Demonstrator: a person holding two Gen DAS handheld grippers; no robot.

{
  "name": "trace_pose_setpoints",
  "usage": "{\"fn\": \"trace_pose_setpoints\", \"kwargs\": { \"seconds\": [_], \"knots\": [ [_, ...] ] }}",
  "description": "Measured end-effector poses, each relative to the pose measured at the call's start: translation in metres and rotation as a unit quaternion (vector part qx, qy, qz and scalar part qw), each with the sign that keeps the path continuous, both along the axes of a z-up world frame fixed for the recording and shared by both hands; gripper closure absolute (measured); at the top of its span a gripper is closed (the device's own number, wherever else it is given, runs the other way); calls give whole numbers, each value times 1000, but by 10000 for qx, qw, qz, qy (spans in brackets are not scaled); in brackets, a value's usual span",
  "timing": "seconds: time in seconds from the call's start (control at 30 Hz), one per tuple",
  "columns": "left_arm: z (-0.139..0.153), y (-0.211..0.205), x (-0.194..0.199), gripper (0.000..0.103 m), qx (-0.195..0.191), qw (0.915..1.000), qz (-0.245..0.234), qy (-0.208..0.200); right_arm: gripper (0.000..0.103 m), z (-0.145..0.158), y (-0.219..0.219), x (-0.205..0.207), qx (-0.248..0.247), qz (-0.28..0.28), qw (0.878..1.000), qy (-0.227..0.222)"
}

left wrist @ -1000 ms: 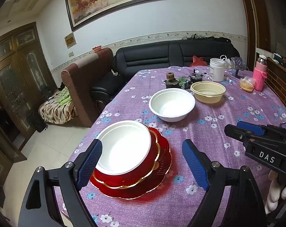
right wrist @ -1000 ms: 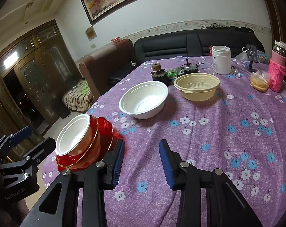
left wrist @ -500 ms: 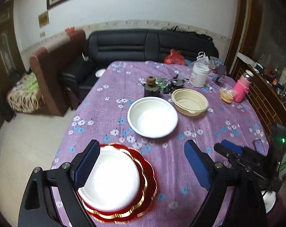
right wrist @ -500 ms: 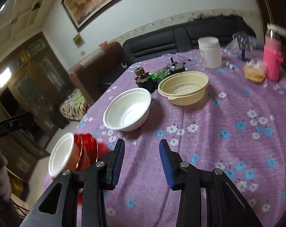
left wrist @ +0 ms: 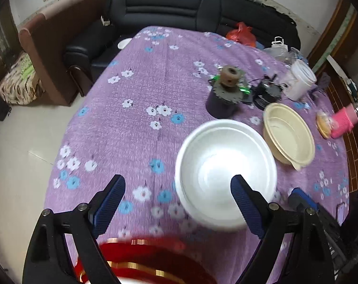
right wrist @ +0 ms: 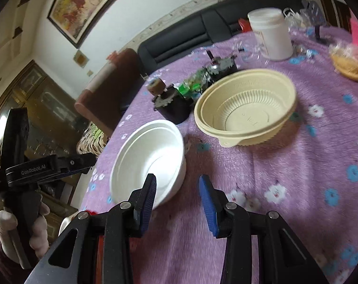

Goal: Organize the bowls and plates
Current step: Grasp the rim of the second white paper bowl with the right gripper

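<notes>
**Two hand-held grippers over the white bowl**

Left hand-held gripper (left wrist: 177,195): jaws wide apart, nothing between the pads, angled steeply down at the desk (left wrist: 136,127) with its purple flowered cloth. Right finger (left wrist: 246,207) overlapping the near rim of the white bowl (left wrist: 223,170) in the view; contact impossible to judge. Red plate with gold trim (left wrist: 141,258) at the bottom edge, just nearer than the white bowl, blurred.

Right hand-held gripper (right wrist: 177,200): jaws at a middling gap, empty, purple cloth showing between them. Left finger (right wrist: 147,200) in front of the white bowl's (right wrist: 148,158) near rim; touching or not, unclear. Beige bowl (right wrist: 246,108) upright just beyond the white bowl, apart from it. Dark round object with a brown top (right wrist: 169,101) behind both bowls, white lidded jar (right wrist: 271,34) farther back. Gloved hand (right wrist: 18,232) at the left edge, gripping the other tool's handle.
</notes>
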State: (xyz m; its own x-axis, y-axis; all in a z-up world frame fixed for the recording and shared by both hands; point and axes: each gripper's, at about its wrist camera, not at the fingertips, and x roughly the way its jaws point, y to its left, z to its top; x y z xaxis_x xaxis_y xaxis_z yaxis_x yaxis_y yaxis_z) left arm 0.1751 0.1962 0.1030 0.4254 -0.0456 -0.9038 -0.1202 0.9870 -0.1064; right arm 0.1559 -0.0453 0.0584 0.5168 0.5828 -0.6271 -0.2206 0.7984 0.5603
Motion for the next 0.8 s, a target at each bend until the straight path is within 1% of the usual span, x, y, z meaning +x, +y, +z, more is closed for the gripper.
{"fn": "trace_pose_setpoints", "kwargs": {
  "seconds": [0.13, 0.27, 0.3, 0.33, 0.37, 0.4, 0.43, 0.47, 0.5, 0.57, 0.63, 0.73, 0.8],
  "knots": [
    [-15, 4, 24, 13, -87, 9999, -2, 144, 61, -17, 15, 20, -8, 61, 9997, 216],
    [-31, -3, 41, 15, -44, 9991, -87, 401, 61, -25, 30, 25, -139, 179, 9994, 264],
    [-35, -5, 44, 18, -29, 9988, -114, 475, 61, -27, 33, 27, -181, 192, 9993, 273],
    [-38, -7, 48, 26, -39, 9983, -163, 556, 61, -29, 34, 28, -200, 201, 9992, 282],
    [-42, -9, 51, 29, -56, 9978, -218, 621, 61, -30, 35, 29, -210, 217, 9991, 292],
    [-45, -12, 53, 39, -73, 9970, -294, 709, 64, -31, 37, 30, -224, 231, 9990, 295],
    [-50, -16, 55, 54, -123, 9958, -394, 821, 69, -31, 38, 30, -236, 252, 9990, 280],
    [-54, -20, 56, 61, -191, 9945, -480, 913, 78, -31, 39, 30, -232, 302, 9989, 268],
    [-56, -22, 55, 63, -83, 9943, -493, 945, 79, -30, 41, 29, -326, 306, 9987, 234],
    [-55, -24, 53, 65, -44, 9944, -528, 911, 81, -26, 42, 26, -446, 319, 9984, 134],
    [-47, -21, 47, 69, -156, 9952, -505, 827, 84, -17, 38, 21, -499, 271, 9984, -20],
    [-26, -18, 33, 69, -314, 9963, -461, 651, 85, 3, 32, 11, -336, 239, 9991, -137],
    [-9, -19, 20, 69, -306, 9970, -486, 512, 85, 16, 31, 2, -354, 260, 9987, -262]
  ]
}}
